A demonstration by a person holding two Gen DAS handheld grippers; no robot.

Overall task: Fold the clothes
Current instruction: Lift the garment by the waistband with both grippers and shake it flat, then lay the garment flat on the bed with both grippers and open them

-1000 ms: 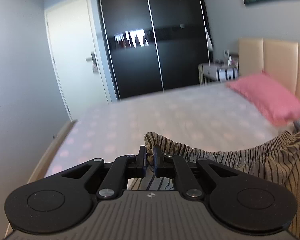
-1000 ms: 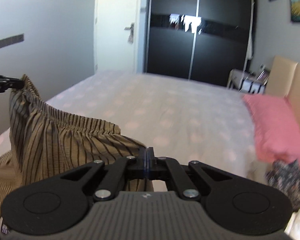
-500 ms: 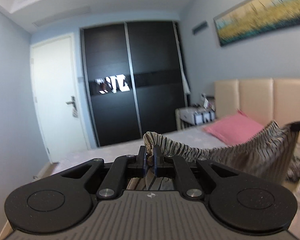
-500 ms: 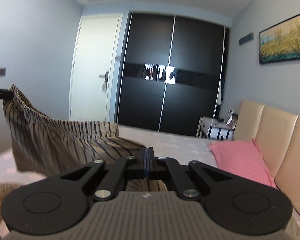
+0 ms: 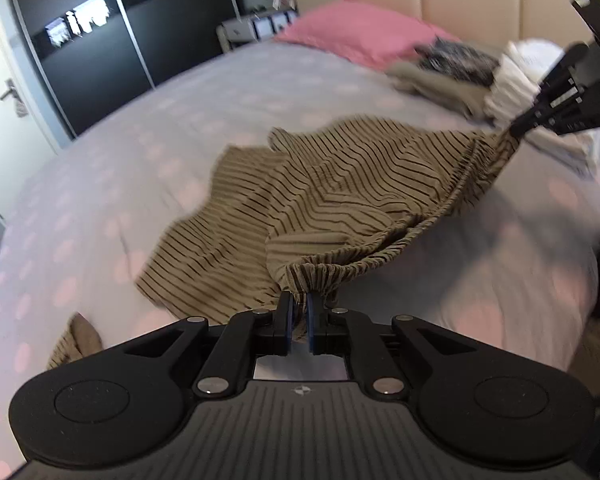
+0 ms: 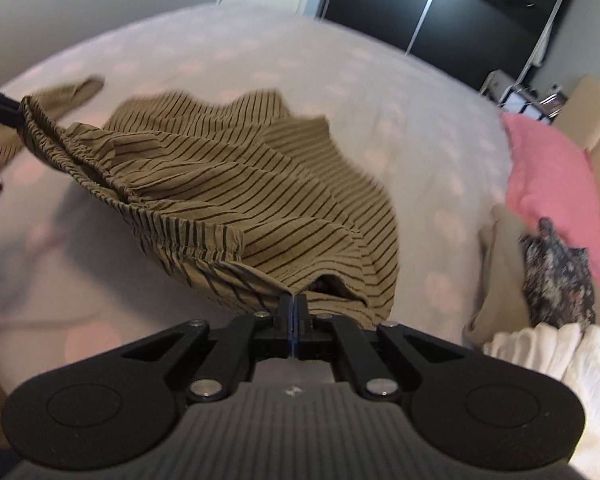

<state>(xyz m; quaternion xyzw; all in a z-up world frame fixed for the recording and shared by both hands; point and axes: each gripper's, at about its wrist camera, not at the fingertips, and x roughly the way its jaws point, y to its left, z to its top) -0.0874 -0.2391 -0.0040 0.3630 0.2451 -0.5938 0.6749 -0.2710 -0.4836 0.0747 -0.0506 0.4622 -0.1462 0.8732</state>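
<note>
Tan striped shorts [image 5: 332,184] with dark stripes hang stretched by their elastic waistband between my two grippers, legs trailing onto the bed. My left gripper [image 5: 298,312] is shut on one end of the waistband. My right gripper [image 6: 293,312] is shut on the other end; it also shows in the left wrist view [image 5: 520,128] at the far right. The shorts fill the middle of the right wrist view [image 6: 260,192], and the left gripper [image 6: 8,116] shows at its left edge.
The bed [image 5: 180,120] has a pale dotted cover. A pink pillow [image 5: 360,32] lies by the beige headboard. A pile of tan, dark patterned and white clothes [image 5: 480,76] sits beside the pillow. Another tan garment [image 5: 76,340] lies near the left. A black wardrobe [image 5: 120,20] stands behind.
Both grippers have swung down from high in the air toward the bed. The shorts have come down with them, and the legs now rest spread on the cover.
</note>
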